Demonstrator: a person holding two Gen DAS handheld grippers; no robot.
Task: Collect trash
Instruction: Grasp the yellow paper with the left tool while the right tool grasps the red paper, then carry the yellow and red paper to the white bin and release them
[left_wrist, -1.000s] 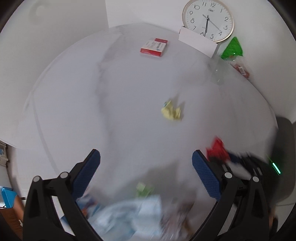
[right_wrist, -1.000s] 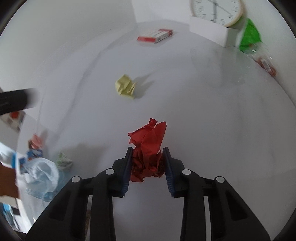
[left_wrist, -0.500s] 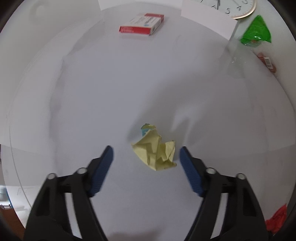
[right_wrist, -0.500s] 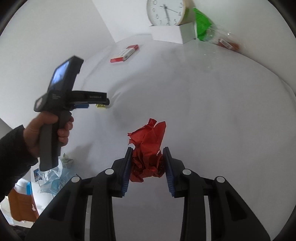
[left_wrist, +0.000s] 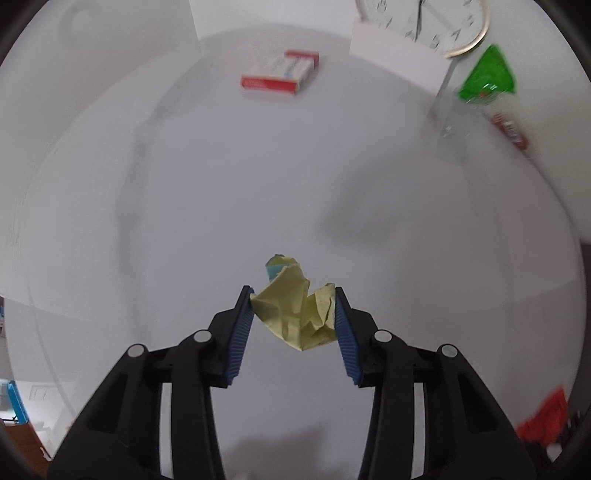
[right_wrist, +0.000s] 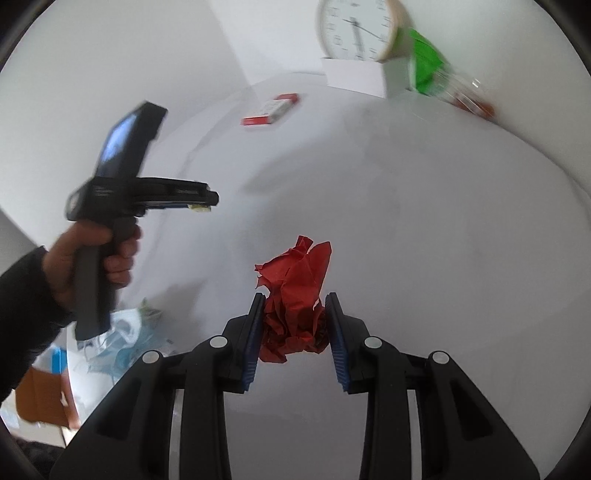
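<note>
While clamped, yellow wad (left_wrist: 295, 314) between left fingers (left_wrist: 240, 332).

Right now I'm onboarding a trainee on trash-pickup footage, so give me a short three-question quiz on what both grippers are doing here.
1. True or false: the left gripper has its blue pads against the crumpled yellow paper wad.
2. What does the right gripper hold? A) a green plastic wrapper B) a crumpled red paper wad C) a red-and-white carton
3. Fill in: the round wall clock stands behind a white ____ at the far edge of the white tabletop.

Key: 1 true. 2 B, the crumpled red paper wad. 3 box, the white cardboard box.
</note>
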